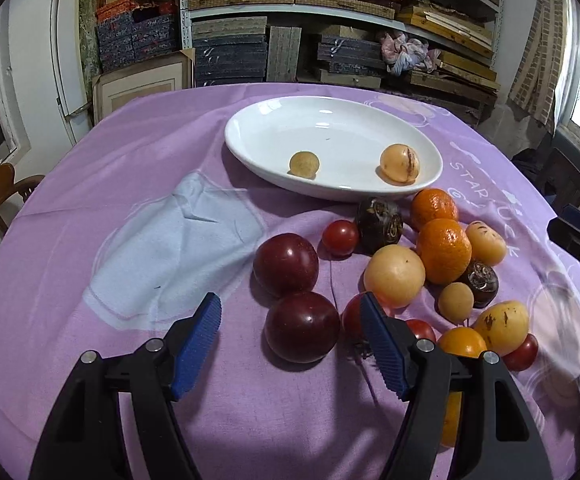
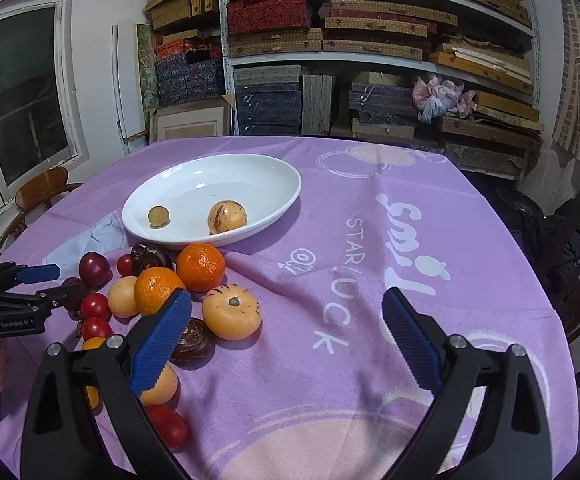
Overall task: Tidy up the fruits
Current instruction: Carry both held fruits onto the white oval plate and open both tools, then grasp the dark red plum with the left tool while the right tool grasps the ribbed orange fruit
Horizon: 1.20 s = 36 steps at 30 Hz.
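Left hand-held gripper (image 1: 291,344) open, empty, jaws straddling dark plum (image 1: 301,326) in front of white dish (image 1: 250,152). Right hand-held gripper (image 2: 286,340) open, empty, over bare tabletop (image 2: 369,280). Dish holds two small fruits only. Fruit pile (image 1: 429,272) beside dish, unsorted. Early stage, judging so.

It looked like a storeroom pressed into use as a dining corner. At twelve o'clock stood metal shelves (image 2: 369,60) crammed with flat woven and cloth-covered boxes (image 2: 276,42), with a framed picture (image 2: 190,122) leaning on the floor beneath. A window (image 2: 26,92) sat at ten o'clock. In the middle was a table under a purple cloth (image 2: 369,260), with a wooden chair (image 2: 42,190) at nine o'clock.
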Tool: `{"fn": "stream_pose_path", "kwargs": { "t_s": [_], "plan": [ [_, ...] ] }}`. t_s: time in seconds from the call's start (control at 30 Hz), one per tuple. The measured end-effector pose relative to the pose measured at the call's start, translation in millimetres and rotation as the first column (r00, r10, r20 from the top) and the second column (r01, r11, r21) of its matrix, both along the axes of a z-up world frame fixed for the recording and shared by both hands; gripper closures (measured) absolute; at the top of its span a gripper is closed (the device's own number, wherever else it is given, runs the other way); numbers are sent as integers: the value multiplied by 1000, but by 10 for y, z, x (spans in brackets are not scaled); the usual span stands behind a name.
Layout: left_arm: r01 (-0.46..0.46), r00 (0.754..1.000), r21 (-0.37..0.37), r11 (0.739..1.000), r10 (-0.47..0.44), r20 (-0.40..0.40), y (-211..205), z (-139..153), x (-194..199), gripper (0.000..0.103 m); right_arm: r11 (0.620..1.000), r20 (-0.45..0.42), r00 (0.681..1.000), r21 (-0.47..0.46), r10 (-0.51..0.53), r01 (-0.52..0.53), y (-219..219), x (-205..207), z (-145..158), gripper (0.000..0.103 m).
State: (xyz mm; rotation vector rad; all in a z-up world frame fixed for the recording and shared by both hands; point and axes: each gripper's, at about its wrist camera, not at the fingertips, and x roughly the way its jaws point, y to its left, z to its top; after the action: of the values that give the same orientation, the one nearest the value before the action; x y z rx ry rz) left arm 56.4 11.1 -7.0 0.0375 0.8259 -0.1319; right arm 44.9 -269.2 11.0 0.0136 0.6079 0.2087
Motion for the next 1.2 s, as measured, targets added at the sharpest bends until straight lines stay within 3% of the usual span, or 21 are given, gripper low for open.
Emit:
{"fn": "stream_pose_path", "kwargs": {
  "t_s": [0.07, 0.17, 0.3, 0.57, 0.7, 0.87, 0.97, 1.2],
  "plan": [
    [-19, 1000, 24, 1000, 18, 5, 40, -21, -12, 30, 1000, 3, 1000, 2, 0, 0, -3, -14, 1, 9],
    [-39, 999, -8, 999, 39, -23, 216, -75, -4, 22, 1000, -4, 1000, 6, 5, -5, -6, -12, -3, 9],
    [-82, 996, 6, 997, 82, -21, 363, -98, 4, 22, 1000, -8, 1000, 9, 6, -6, -5, -6, 5, 9],
    [-20, 999, -66, 998, 18, -28, 359, -132, -12, 34, 1000, -14, 1000, 11, 8, -8, -7, 3, -7, 9],
    [-1, 999, -92, 996, -3, -46, 365, -157, 12, 47, 1000, -12, 1000, 7, 12, -12, 2, 1, -8, 9],
    [9, 998, -105, 994, -14, -55, 351, -170, 47, 52, 1000, -15, 1000, 6, 19, -19, 23, 0, -16, 9],
    [13, 998, -110, 994, -19, -55, 337, -165, 64, 62, 1000, -17, 999, 1, 29, -29, 40, -5, -23, 9],
    [0, 1000, -97, 995, -3, -30, 361, -131, 8, 63, 997, -34, 997, -37, 69, -70, 147, -22, -55, 9]
  ]
}}
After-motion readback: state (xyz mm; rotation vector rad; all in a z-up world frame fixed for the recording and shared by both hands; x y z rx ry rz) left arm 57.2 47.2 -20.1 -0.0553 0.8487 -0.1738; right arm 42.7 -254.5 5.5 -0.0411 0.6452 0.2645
